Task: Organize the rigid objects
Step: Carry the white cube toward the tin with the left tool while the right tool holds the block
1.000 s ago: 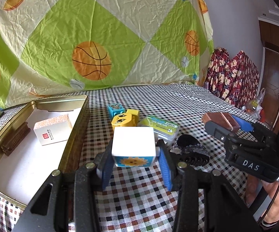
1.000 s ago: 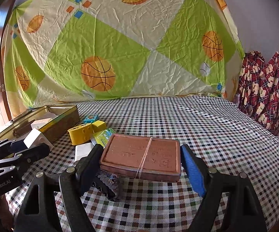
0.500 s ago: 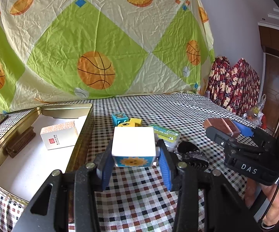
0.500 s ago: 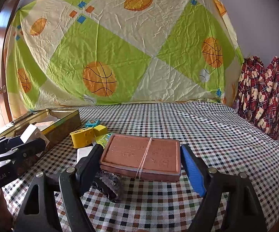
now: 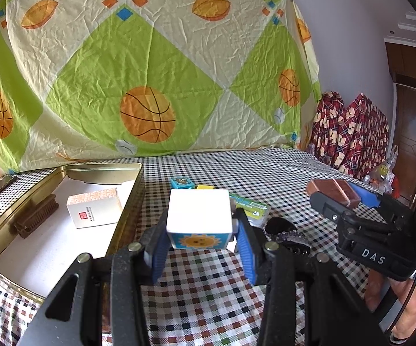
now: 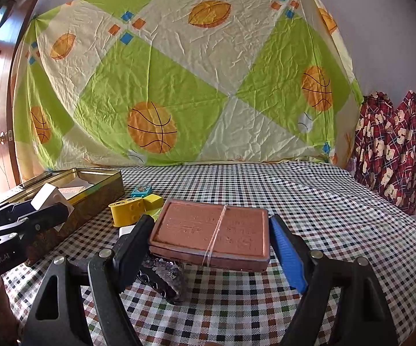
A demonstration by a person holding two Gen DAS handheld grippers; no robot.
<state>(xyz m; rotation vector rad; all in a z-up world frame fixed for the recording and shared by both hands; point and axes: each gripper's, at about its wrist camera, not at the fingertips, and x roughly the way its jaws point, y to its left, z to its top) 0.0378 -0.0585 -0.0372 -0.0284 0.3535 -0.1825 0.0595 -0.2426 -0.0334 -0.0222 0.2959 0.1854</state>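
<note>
The white cube is being lifted beside the gold tin, clamped by the left gripper; the brown case is being clamped by the right gripper.

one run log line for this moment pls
left gripper: shut on sun cube | right gripper: shut on brown case | both held above checked cloth | gold tin: open
</note>
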